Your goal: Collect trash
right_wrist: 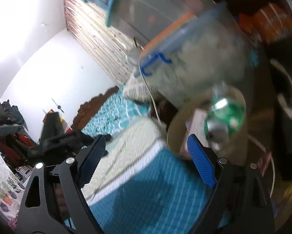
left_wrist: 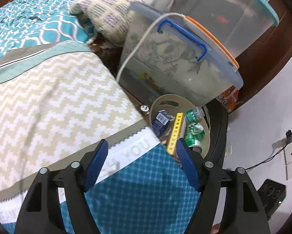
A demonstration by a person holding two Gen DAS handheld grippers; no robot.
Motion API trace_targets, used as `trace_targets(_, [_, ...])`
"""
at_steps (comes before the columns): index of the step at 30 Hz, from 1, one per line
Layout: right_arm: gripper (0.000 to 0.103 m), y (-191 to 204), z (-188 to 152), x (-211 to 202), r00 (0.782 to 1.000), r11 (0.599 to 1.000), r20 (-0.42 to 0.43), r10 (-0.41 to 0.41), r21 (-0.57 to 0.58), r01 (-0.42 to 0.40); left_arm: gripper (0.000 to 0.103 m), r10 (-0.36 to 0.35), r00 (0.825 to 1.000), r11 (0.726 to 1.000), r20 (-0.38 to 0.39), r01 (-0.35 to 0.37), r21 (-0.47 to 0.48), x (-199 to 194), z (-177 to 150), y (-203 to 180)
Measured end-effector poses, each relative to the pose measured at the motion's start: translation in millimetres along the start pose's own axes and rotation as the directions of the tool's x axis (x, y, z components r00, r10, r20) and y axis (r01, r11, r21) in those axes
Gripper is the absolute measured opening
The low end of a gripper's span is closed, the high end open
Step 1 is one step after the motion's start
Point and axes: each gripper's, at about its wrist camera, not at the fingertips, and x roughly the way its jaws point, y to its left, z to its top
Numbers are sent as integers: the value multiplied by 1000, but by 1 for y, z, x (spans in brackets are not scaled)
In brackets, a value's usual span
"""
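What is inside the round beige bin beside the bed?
Inside the bin: a blue carton, a yellow box and crushed green-labelled bottles. Anything beneath them is hidden.

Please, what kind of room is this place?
Most likely a bedroom in a home. A bed with patterned covers and a pillow fills the left wrist view, clear storage boxes stand beside it, and a small bin holds trash.

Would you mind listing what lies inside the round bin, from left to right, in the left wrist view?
Dark blue carton → yellow box → green-labelled plastic bottles, all in the tan bin beside the bed.
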Motion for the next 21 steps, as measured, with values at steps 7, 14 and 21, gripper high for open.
trace_targets(7, [90, 7, -15, -1, 996, 998, -68, -52, 18, 53, 79, 42, 999, 998, 24, -43, 44, -21, -25, 7])
trace_targets(14, [99, 37, -19, -12, 993, 993, -11, -116, -13, 116, 94, 48, 997, 990, 53, -55, 130, -52, -42, 0])
trace_targets(21, [100, 64, -30, -15, 984, 983, -19, -179, -44, 178, 94, 203, 967, 958, 155, -229, 172, -92, -62, 15])
